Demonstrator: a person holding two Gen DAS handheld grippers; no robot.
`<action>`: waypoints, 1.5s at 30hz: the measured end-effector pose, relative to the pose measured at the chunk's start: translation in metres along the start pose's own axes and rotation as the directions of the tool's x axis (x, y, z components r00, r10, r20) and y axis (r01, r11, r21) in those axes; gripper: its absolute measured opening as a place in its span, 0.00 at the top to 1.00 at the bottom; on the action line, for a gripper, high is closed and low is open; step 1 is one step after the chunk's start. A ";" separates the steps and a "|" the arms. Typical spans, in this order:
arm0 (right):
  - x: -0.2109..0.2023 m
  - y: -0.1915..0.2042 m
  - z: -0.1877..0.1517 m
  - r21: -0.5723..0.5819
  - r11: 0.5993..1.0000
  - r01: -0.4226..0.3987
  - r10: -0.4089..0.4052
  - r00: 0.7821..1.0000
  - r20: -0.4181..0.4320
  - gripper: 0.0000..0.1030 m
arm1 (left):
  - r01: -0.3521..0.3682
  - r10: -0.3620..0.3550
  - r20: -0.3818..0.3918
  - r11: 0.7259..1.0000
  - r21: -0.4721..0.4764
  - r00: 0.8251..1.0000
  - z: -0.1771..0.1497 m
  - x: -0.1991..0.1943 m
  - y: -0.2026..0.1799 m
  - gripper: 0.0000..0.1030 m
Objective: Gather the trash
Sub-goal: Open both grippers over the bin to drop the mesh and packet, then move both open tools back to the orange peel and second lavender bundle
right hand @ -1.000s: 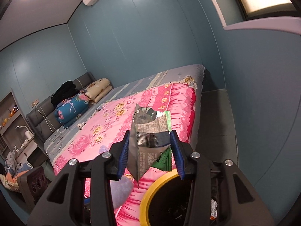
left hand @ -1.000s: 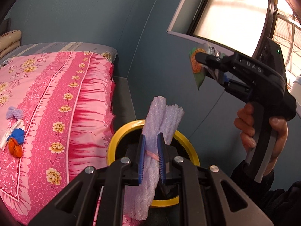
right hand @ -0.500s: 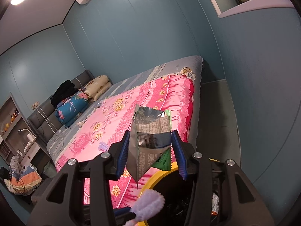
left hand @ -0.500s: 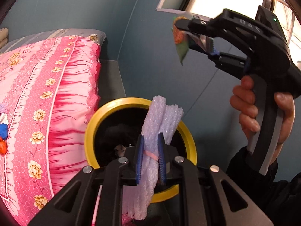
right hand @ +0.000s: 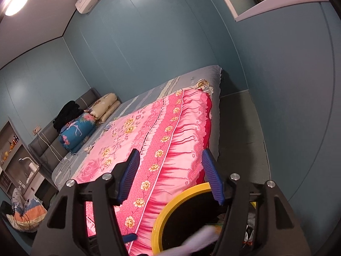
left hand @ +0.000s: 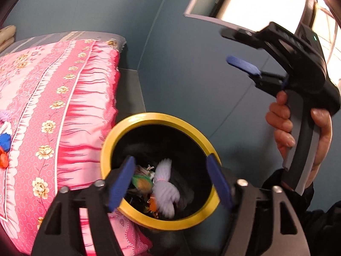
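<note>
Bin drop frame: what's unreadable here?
- Foam roll: motion-blurred in both views, shape unclear.
- Snack wrapper: partly behind the left tool's finger.
- Bin depth and fill: dark interior; right wrist view cuts it at the bottom edge.
- Bed items: cut by the left edge.

We see the bin (left hand: pixel 157 117) standing on the floor just beside the bed (left hand: pixel 59 98), at its right edge, with the wall behind it. In the bin lie a foam roll (left hand: pixel 164 188) and a wrapper (left hand: pixel 142 182), side by side, the wrapper to the left. Our left gripper (left hand: pixel 170 181) hangs above the bin's mouth; our right gripper (left hand: pixel 238 49) is higher and to the right. Pillows (right hand: pixel 106 106) lie at the bed's far end.
</note>
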State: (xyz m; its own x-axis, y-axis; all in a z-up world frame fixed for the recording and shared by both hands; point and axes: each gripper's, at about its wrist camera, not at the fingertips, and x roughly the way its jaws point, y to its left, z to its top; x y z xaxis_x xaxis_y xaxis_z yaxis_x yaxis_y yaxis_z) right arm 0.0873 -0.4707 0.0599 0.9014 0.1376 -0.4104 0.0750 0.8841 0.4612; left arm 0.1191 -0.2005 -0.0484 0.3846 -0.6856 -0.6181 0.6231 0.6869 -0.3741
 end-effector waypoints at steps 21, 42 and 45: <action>0.077 0.113 -0.007 -0.216 0.955 -0.202 0.186 0.978 -0.090 0.13 | -0.251 0.294 0.161 0.937 -0.242 0.942 0.002 -0.089 0.135 0.14; 0.303 0.258 -0.079 -0.374 0.862 -0.343 0.165 0.886 -0.433 0.13 | -0.404 0.491 0.004 0.722 -0.562 0.871 -0.048 -0.095 0.312 0.14; 0.341 0.275 -0.098 -0.404 0.842 -0.357 0.133 0.863 -0.487 0.13 | -0.397 0.487 -0.005 0.707 -0.585 0.873 -0.049 -0.091 0.325 0.14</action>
State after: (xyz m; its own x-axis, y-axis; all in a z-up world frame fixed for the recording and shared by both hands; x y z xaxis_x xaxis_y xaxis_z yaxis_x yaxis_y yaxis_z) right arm 0.3731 -0.1367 -0.0301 0.5806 0.4537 -0.6761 -0.4309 0.8758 0.2176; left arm 0.2537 0.0968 -0.1478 0.6359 -0.2632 -0.7255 -0.1106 0.8993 -0.4232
